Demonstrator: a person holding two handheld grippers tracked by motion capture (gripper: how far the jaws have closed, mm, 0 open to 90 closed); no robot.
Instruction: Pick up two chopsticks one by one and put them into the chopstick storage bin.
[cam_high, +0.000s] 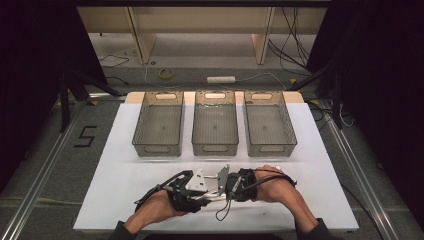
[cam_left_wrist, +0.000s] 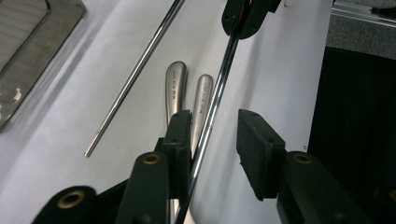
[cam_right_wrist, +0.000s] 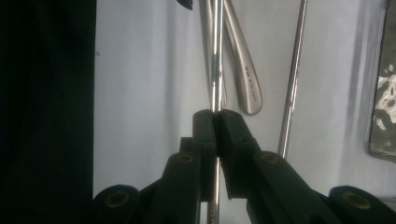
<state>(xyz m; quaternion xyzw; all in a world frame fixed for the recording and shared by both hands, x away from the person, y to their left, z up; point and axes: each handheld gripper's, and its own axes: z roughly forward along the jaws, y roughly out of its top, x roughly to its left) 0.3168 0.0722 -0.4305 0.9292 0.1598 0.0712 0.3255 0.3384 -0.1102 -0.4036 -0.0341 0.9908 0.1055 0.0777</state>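
high view: both hands meet near the front edge of the white table (cam_high: 310, 150), the left gripper (cam_high: 192, 187) and right gripper (cam_high: 235, 182) facing each other almost nose to nose. three empty mesh bins (cam_high: 215, 127) stand in a row well behind them.

left gripper view: a thin steel rod (cam_left_wrist: 212, 107) runs lengthwise between the left gripper (cam_left_wrist: 212, 140) jaws. the jaws stand apart; the rod lies against the inner face of one pad, the other pad is clear of it. the far end of the rod is pinched by the other gripper (cam_left_wrist: 245, 16). a second rod (cam_left_wrist: 135, 74) lies loose on the table beside two spoon-like handles (cam_left_wrist: 184, 91), with a bin corner (cam_left_wrist: 28, 60) beyond.

right gripper view: the right gripper (cam_right_wrist: 215, 123) has its pads pressed together on the same steel rod (cam_right_wrist: 215, 60), which runs straight away over the handles (cam_right_wrist: 245, 70). the second rod (cam_right_wrist: 292, 88) lies just beside.

handling, as a judgement: the rod looks stiff, light, polished and round, so it will likely slip or roll in a weak pinch. a grip nearer its middle, square across the shaft, should keep it from swinging.
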